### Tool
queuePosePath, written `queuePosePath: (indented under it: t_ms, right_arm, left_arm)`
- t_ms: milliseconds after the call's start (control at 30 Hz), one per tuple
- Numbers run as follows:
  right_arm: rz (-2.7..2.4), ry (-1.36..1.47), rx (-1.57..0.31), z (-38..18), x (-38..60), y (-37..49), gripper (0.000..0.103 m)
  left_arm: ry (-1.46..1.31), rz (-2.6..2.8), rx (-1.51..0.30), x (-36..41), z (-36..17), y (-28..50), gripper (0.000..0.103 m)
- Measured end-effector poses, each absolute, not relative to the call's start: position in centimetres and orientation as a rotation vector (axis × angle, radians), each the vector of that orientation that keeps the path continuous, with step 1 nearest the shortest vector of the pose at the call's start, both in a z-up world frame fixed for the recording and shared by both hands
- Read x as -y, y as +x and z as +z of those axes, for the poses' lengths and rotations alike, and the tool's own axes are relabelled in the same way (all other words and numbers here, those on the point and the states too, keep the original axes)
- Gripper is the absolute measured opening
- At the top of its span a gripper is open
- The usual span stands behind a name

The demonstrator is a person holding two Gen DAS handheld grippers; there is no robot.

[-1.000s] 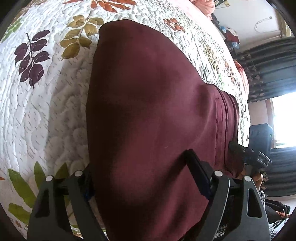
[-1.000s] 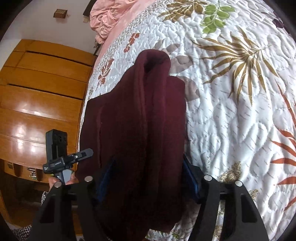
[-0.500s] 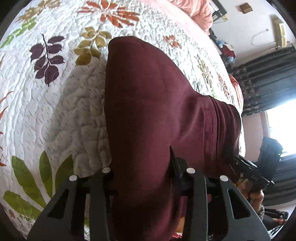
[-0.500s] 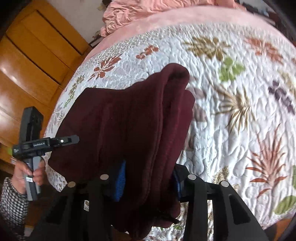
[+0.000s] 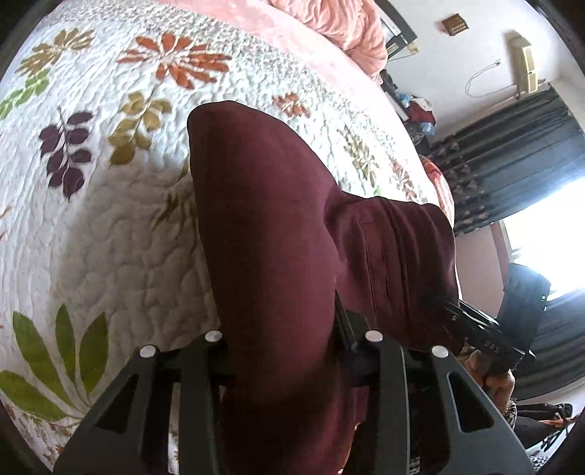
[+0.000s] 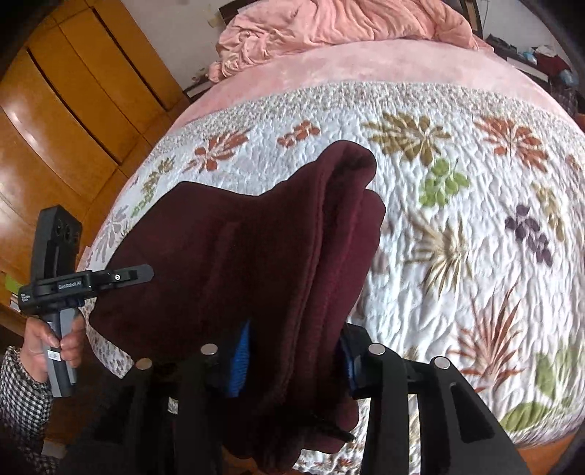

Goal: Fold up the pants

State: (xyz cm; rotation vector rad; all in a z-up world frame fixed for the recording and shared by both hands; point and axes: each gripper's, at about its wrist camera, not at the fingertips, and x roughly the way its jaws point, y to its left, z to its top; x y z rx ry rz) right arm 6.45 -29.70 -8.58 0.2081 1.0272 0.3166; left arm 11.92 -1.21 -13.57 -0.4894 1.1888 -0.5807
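Observation:
Folded maroon pants point(image 5: 278, 226) hang lifted at the near end over a floral quilt point(image 5: 91, 237), and the far fold still rests on the bed. My left gripper point(image 5: 281, 339) is shut on one near corner of the bundle. In the right wrist view my right gripper point(image 6: 292, 350) is shut on the thick stacked layers of the pants point(image 6: 256, 237), its blue pads pressed into the cloth. Each gripper shows in the other's view: the right gripper point(image 5: 475, 329) at the far corner, and the left gripper point(image 6: 120, 276) held by a hand point(image 6: 55, 336) in a checked sleeve.
The quilt point(image 6: 457, 219) covers most of the bed, with a pink sheet and a bunched pink blanket point(image 6: 329, 22) at its head. A wooden wardrobe point(image 6: 55, 109) stands to one side. Dark curtains point(image 5: 512, 153) and a bright window are on the other.
Both grippers closed onto the near end of the pants and rose, lifting that end off the quilt. More of the bed and room now shows in both views.

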Motion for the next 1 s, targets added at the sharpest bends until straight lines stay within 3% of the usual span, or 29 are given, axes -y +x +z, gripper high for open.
queuePosePath:
  t_ms: [433,867,1000]
  right_arm:
    - [0.326,0.2,-0.975,-5.9,30.3,14.4,0.04]
    - [0.334,0.288,-1.062,-10.6,31.4,21.3,0.04]
    - [0.312,0.363,-1.111,-13.5,32.6,22.1,0.045]
  left_arm:
    - [-0.486,-0.553,-1.09,2.1,-10.3,18.4,0.035]
    - [-0.43,-0.49,-1.142,2.9,-13.9,24.2,0.036]
    - [-0.413,-0.457,-1.187,2.6,-16.1,25.0,0.041]
